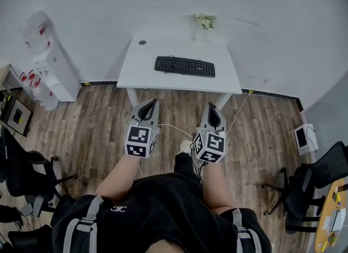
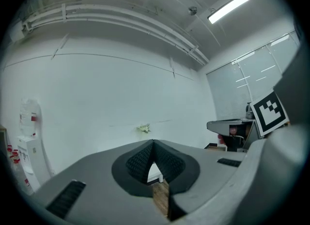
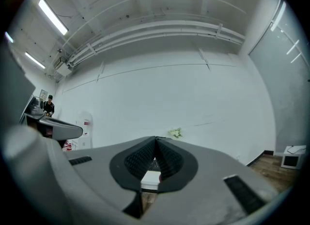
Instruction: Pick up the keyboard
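A black keyboard [image 1: 185, 66] lies flat on a white table [image 1: 144, 72] against the far wall, right of the table's middle. My left gripper [image 1: 150, 103] is held level over the wooden floor, short of the table's front edge, jaws shut and empty. My right gripper [image 1: 213, 106] is beside it, also shut with nothing in it. In the left gripper view the left gripper [image 2: 153, 142] shows closed tips with a bit of table between them. In the right gripper view the right gripper [image 3: 156, 139] frames a sliver of the keyboard [image 3: 153, 164] on the table.
A small vase of pale flowers [image 1: 204, 22] stands at the table's back edge. A water dispenser [image 1: 46, 61] stands at the left wall. Black office chairs [image 1: 304, 186] sit at the right and at the left [image 1: 27, 165]. A white cable [image 1: 174, 129] trails over the wooden floor.
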A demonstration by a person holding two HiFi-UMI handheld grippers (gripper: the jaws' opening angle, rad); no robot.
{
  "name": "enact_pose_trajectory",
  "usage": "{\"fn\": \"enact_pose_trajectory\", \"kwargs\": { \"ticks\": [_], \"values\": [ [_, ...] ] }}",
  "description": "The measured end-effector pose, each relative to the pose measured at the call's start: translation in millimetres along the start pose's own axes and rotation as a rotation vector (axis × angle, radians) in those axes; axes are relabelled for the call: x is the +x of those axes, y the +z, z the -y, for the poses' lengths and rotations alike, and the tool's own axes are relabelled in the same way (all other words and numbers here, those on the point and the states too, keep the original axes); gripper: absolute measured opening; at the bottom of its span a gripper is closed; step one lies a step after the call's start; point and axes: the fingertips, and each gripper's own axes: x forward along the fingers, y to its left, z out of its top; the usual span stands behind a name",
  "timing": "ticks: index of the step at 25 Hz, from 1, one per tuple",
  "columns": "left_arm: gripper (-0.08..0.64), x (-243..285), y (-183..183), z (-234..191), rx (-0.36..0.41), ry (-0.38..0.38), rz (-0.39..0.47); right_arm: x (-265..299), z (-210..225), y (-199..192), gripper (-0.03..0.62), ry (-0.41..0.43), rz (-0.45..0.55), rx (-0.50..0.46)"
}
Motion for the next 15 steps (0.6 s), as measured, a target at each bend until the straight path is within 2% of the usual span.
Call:
{"fn": "enact_pose_trajectory", "kwargs": {
  "ticks": [6, 11, 15],
  "values": [
    [0.002, 66, -4, -14, 0.006, 0.010, 0.013, 63, 20, 4, 0.003, 0.030, 0.035, -0.008],
    [0.001, 128, -1, -30, 0.014, 0.022, 0.015, 130, 44, 0, 0.003, 0.030, 0.033, 0.024],
    [0.002, 174, -9, -44, 0.008, 0.031, -0.004, 174, 53, 0, 0.003, 0.038, 0.042, -0.010]
  ]
}}
